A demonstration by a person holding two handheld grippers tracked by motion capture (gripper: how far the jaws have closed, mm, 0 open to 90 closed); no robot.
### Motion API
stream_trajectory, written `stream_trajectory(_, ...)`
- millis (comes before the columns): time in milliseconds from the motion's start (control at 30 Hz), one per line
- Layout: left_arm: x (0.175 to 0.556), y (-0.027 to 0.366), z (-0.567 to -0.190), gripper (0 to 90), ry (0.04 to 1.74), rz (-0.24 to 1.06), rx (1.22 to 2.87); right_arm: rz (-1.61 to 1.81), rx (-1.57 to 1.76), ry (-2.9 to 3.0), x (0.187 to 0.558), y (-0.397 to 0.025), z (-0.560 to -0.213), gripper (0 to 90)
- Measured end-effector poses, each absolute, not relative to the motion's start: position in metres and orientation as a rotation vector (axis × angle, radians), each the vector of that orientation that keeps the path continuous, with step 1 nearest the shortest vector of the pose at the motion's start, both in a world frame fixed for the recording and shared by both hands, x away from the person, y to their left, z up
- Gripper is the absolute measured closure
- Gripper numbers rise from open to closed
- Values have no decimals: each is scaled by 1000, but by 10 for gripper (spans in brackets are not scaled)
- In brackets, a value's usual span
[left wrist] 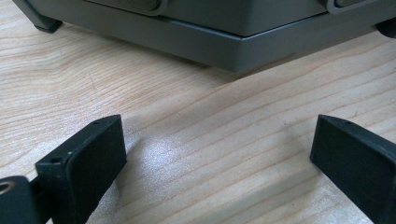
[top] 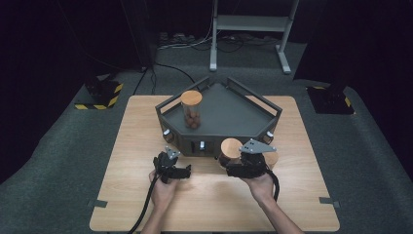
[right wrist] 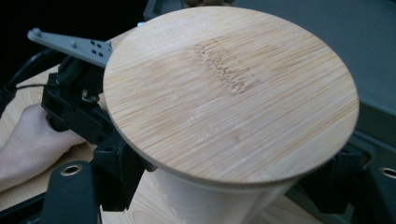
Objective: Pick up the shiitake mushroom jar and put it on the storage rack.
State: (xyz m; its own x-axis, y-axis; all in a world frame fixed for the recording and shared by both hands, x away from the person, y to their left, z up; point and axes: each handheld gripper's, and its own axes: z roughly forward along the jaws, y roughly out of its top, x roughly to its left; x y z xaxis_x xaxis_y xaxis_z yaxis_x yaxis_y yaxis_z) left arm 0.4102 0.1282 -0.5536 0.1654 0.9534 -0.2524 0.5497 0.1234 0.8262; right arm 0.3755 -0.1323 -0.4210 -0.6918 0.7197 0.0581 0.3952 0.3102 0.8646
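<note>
Apparently the right gripper (top: 242, 163) is carrying a lidded jar (right wrist: 224, 102) toward the grey tray (top: 229, 114), its jaws clamped around the jar just before the tray's front edge (another jar (top: 191, 111) already stands inside). Next comes lifting it over the rim. The left gripper (top: 171, 168) rests spread and empty on the table (left wrist: 196, 116).

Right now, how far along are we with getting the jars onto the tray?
One jar already stands on the grey tray. The right gripper has its fingers around a second jar at the tray's front edge; it is not yet on the tray. The left gripper is open over the table.
</note>
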Motion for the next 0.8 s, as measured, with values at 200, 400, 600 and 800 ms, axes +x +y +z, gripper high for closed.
stream_trajectory(200, 410, 128, -554, 33, 1499, 565, 1541, 1351, 997, 2232, 382, -131, -406, 253)
stream_trajectory(400, 410, 128, -554, 32, 1499, 565, 1544, 1357, 1004, 2224, 388, -129, -395, 252)
stream_trajectory(600, 410, 128, -554, 32, 1499, 565, 1543, 1370, 1024, 2207, 396, -128, -385, 252)
stream_trajectory(800, 410, 128, -554, 32, 1499, 565, 1541, 1366, 1032, 2188, 405, -126, -373, 252)
